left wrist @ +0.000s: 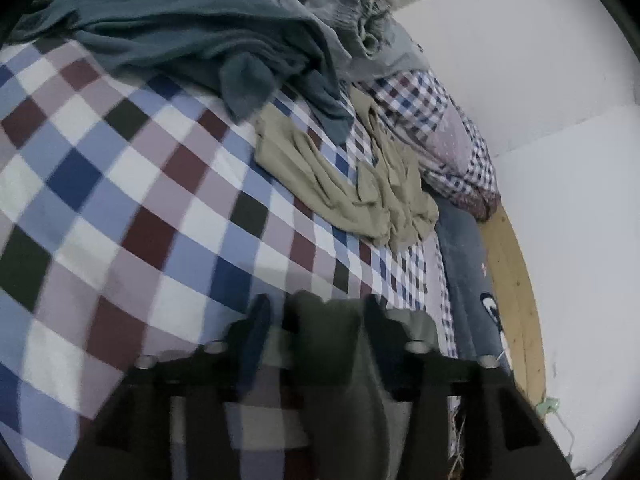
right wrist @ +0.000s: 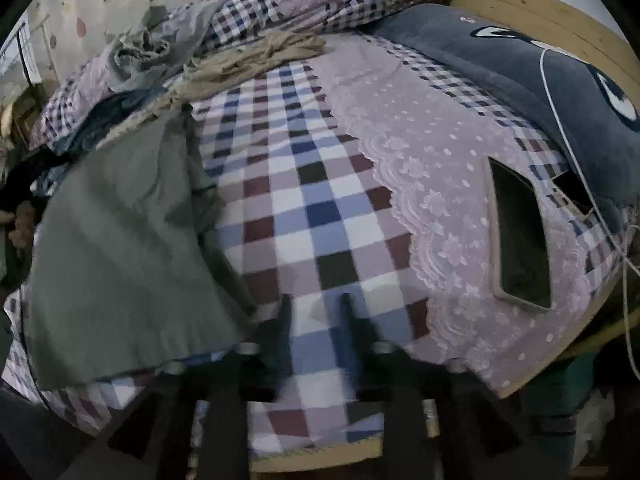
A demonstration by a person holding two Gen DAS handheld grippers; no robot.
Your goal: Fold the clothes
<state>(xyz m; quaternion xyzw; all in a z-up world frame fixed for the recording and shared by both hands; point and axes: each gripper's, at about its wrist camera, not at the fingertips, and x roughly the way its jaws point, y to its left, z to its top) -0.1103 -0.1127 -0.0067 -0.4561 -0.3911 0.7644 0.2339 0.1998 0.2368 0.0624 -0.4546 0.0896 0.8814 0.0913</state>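
My left gripper (left wrist: 316,312) is clamped on a fold of olive-grey cloth (left wrist: 332,344), low over the checked bedsheet (left wrist: 120,200). My right gripper (right wrist: 314,308) has its fingers apart with nothing between them, the same olive-grey cloth (right wrist: 120,248) spread flat just to its left. The left view alone shows a crumpled teal garment (left wrist: 180,40) and wrinkled beige garment (left wrist: 344,184). The right view alone shows a lace-edged pink panel (right wrist: 440,200) with a dark, rectangular phone (right wrist: 520,236) on it.
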